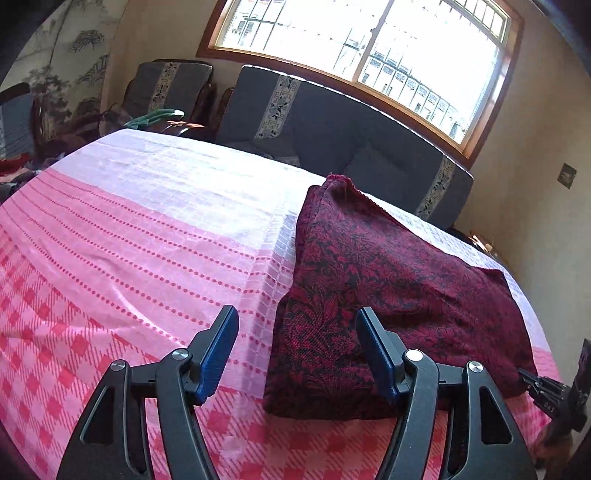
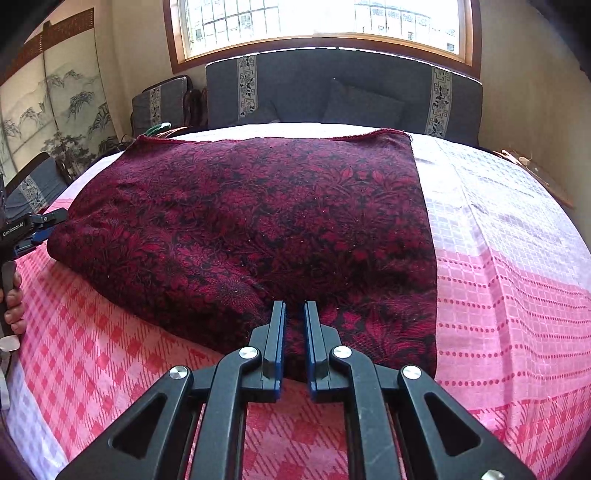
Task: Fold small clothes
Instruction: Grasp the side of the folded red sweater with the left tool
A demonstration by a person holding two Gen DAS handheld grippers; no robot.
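Two grippers work over one folded dark red floral cloth (image 2: 251, 221) that lies on a pink-and-white checked bedspread (image 2: 509, 280), in front of a grey sofa (image 2: 332, 85) under a window (image 2: 321, 22). The right gripper (image 2: 294, 310) has its blue-padded jaws drawn narrow, pinching the near edge of the cloth between them. The left gripper (image 1: 297, 319) stands open with nothing between its pads, hovering by the near left corner of the cloth; its right finger (image 1: 376, 347) is over the fabric, its left finger over bare bedspread. In the right wrist view, white lettering on the left gripper's black body (image 2: 22, 227) reads "GenRobot.AI". In the left wrist view, small print on the right gripper reads roughly "045".
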